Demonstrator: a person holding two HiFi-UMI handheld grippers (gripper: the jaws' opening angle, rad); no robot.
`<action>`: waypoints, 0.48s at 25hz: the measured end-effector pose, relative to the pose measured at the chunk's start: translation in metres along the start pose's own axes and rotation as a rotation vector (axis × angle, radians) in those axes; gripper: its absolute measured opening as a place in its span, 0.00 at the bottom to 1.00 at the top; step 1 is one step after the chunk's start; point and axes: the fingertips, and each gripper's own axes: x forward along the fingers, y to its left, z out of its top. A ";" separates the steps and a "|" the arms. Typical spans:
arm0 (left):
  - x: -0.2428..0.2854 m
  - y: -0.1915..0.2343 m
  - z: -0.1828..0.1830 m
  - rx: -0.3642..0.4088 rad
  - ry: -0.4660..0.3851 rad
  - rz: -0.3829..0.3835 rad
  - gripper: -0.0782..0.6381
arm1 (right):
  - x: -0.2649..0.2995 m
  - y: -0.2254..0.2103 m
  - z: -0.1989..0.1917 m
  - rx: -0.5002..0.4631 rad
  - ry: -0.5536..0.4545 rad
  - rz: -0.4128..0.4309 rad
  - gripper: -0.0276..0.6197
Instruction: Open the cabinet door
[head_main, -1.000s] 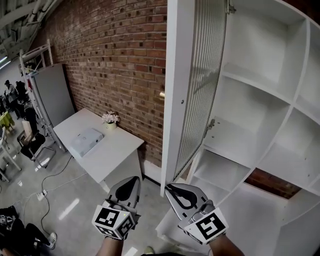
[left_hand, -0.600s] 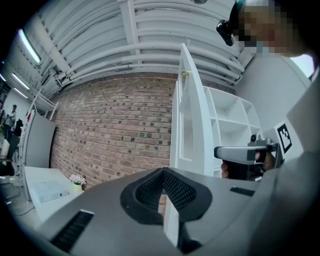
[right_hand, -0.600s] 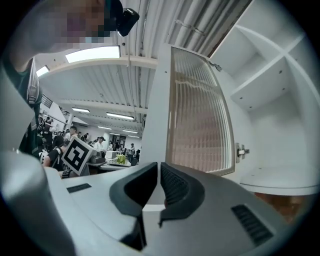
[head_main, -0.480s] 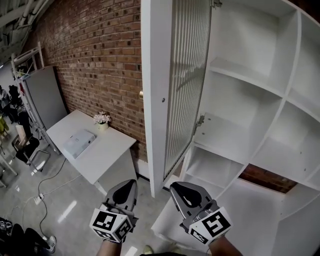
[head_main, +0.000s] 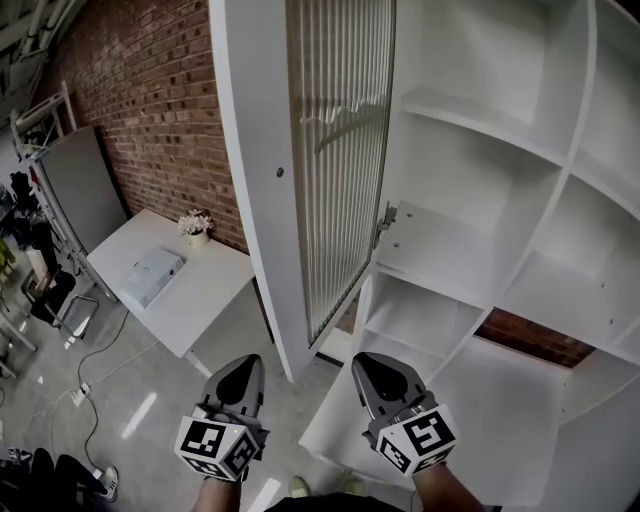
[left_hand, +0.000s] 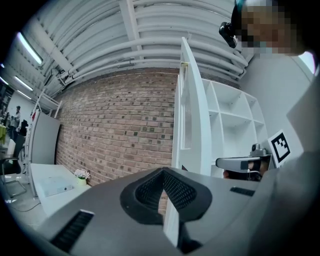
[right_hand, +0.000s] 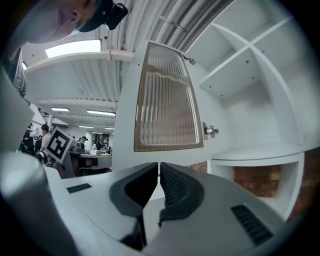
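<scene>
At twelve o'clock in the head view, the cabinet door (head_main: 262, 200) stands wide open, its top cut off at the edge. White shelves (head_main: 450, 270) lie at two o'clock, a desk (head_main: 190, 300) at ten. Below, the left gripper (head_main: 243, 368) and right gripper (head_main: 380, 370) are closed and empty.

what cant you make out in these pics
- Door outer face and any handle: turned away from the head view.
- Cabinet top: cut off by the head view's upper edge.
- White device on the table: too small in the head view to identify.
</scene>
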 end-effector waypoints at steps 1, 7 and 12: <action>0.001 0.000 -0.001 0.000 0.000 0.004 0.11 | -0.001 -0.004 -0.003 0.010 0.003 -0.018 0.06; 0.004 -0.001 -0.006 -0.007 0.001 0.012 0.11 | -0.005 -0.026 -0.021 0.025 0.021 -0.079 0.06; 0.007 -0.005 -0.008 -0.004 0.011 0.004 0.11 | -0.006 -0.030 -0.021 0.000 0.021 -0.067 0.05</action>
